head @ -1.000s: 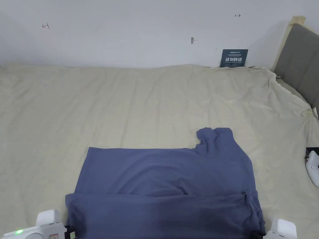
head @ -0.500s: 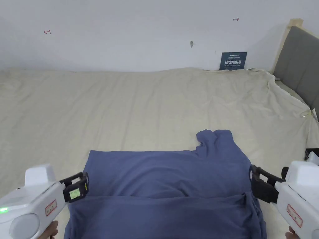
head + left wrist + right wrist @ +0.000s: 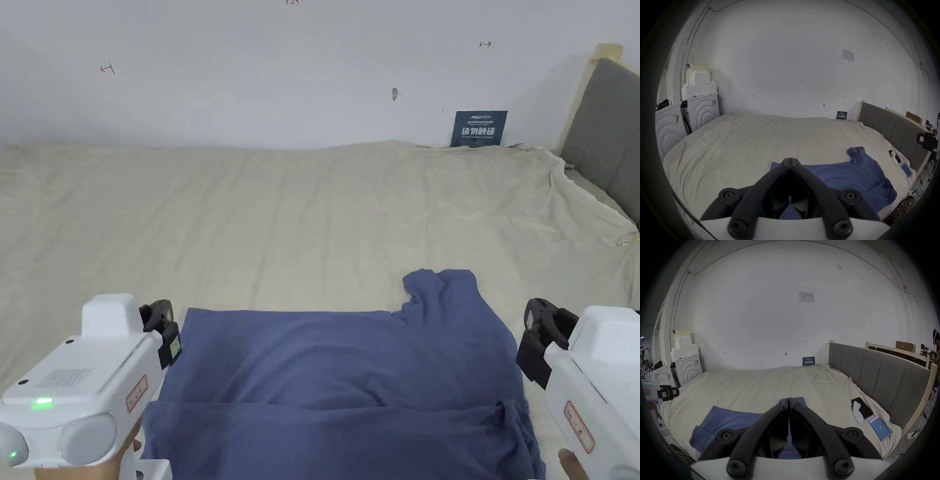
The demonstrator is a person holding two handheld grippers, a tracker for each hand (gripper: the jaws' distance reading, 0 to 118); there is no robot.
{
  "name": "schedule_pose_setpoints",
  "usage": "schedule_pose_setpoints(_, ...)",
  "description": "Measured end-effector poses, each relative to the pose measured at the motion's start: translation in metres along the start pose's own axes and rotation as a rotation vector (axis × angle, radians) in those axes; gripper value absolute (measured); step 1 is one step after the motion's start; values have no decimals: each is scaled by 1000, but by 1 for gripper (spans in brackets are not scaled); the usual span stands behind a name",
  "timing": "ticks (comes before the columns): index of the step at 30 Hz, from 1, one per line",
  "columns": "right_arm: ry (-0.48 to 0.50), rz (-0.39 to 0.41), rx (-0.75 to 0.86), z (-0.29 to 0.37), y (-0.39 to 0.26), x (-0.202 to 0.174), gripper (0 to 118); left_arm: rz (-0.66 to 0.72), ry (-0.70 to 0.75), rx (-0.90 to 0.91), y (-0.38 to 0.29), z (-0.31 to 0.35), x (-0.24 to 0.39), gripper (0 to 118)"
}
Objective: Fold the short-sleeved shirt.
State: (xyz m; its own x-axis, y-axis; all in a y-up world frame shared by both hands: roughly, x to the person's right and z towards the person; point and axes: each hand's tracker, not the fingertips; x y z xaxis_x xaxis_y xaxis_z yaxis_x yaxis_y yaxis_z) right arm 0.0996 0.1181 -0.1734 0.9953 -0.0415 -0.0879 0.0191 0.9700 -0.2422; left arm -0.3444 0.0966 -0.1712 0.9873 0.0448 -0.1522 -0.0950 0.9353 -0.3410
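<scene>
- The left gripper (image 3: 790, 160) has its two black jaws pressed tip to tip with nothing caught between them, and the right gripper (image 3: 788, 400) is clenched the same way, also bare.
- From the head view, the left gripper (image 3: 164, 328) hangs in the air just off the shirt's far left corner, and the right gripper (image 3: 539, 340) hangs just past the shirt's right edge; neither touches the cloth.
- The blue short-sleeved shirt (image 3: 337, 375) lies flat on the near part of the bed, its near strip folded over onto the body so a long horizontal fold runs across it.
- One sleeve (image 3: 440, 290) sticks out toward the wall at the shirt's far right corner.
- The beige bedsheet (image 3: 281, 225) under it is wrinkled and reaches back to the white wall (image 3: 281, 75).
- A grey padded headboard (image 3: 880, 378) stands along the right side of the bed.
- Beside the headboard, well apart from the shirt, lie a white controller (image 3: 857, 413), a dark phone (image 3: 864, 408) under it and a lit phone (image 3: 880, 428).
- A small dark blue sign (image 3: 479, 128) leans against the wall at the far edge of the bed.
</scene>
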Motion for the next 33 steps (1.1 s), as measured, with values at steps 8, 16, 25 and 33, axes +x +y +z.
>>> schedule_pose_setpoints(8, 7, 5, -33, -41, 1, 1, 0, 29, -43, -156, 14, -88, -21, 0)
schedule_pose_setpoints(16, -23, 26, -125, -100, -14, 7, 0, 51, 4, -473, 6, -230, -45, 31)
schedule_pose_setpoints(25, -58, 23, -215, -146, -37, 19, 0, 79, 85, -609, -35, -326, -62, 90)
schedule_pose_setpoints(33, -46, 18, -258, -162, -46, 17, 0, 22, 59, -639, -50, -331, -48, 8)
